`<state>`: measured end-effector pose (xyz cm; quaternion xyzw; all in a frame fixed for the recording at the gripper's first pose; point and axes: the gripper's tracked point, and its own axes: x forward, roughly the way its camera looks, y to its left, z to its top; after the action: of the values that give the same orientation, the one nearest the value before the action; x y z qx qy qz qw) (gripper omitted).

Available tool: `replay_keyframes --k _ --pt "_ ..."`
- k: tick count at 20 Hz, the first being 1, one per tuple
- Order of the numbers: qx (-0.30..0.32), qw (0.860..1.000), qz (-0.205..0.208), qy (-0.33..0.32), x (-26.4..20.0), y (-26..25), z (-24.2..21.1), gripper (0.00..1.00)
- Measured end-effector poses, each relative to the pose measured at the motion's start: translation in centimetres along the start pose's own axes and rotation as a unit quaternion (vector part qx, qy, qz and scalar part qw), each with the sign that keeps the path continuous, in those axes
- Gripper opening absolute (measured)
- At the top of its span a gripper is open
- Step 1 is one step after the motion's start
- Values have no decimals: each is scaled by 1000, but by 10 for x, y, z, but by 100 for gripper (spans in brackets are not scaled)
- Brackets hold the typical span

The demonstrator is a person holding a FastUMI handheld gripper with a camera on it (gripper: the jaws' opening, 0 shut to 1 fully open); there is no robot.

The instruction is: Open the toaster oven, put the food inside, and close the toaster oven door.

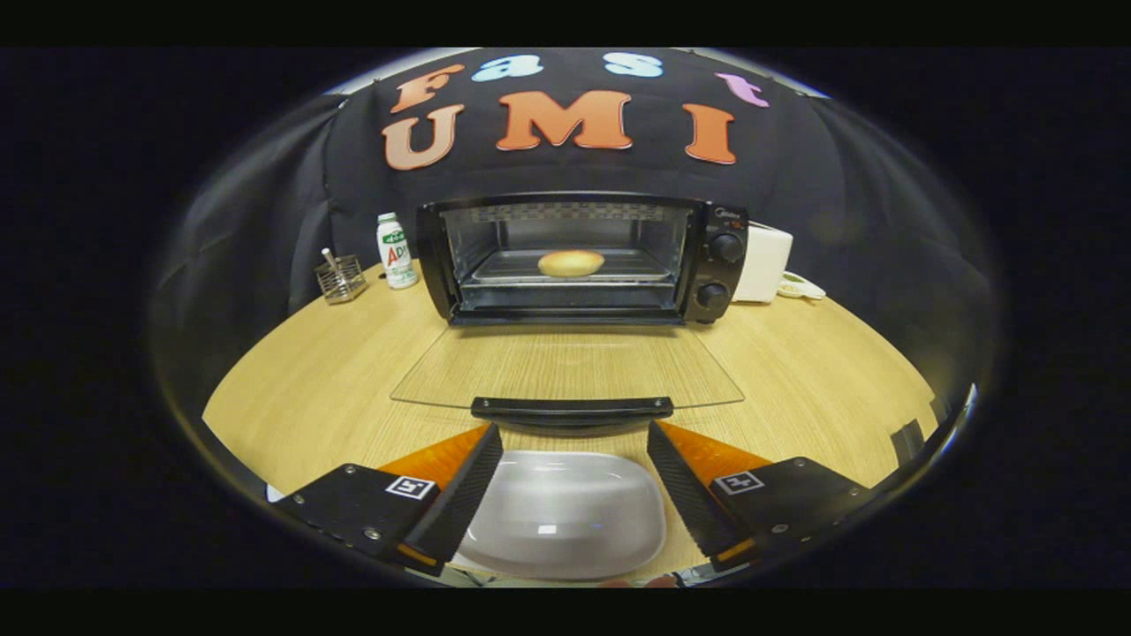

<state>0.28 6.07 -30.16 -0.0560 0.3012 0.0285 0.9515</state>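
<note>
1. We record the toaster oven (583,258) as black, its folded-down door (565,367) clear glass with a black handle (572,408).
2. The bread roll (571,262) is golden tan.
3. The table (292,389) shows light wood grain.
4. The plate (565,521) is pale grey-white.
5. The bottle (396,251) is white with green and red print.
6. The box (764,261) is white.

You can make out a small brand mark on the toaster oven (583,261), too blurred to read, bottle (397,251) label likewise
</note>
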Motion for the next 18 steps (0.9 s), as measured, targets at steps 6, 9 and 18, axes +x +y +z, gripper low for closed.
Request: replay_keyframes --k 6,9,18 --pt "-3 1000 0 31 22 5 -4 99" --pt "-4 999 -7 45 28 5 -5 99" --pt "12 1000 -9 -16 5 2 36 98"
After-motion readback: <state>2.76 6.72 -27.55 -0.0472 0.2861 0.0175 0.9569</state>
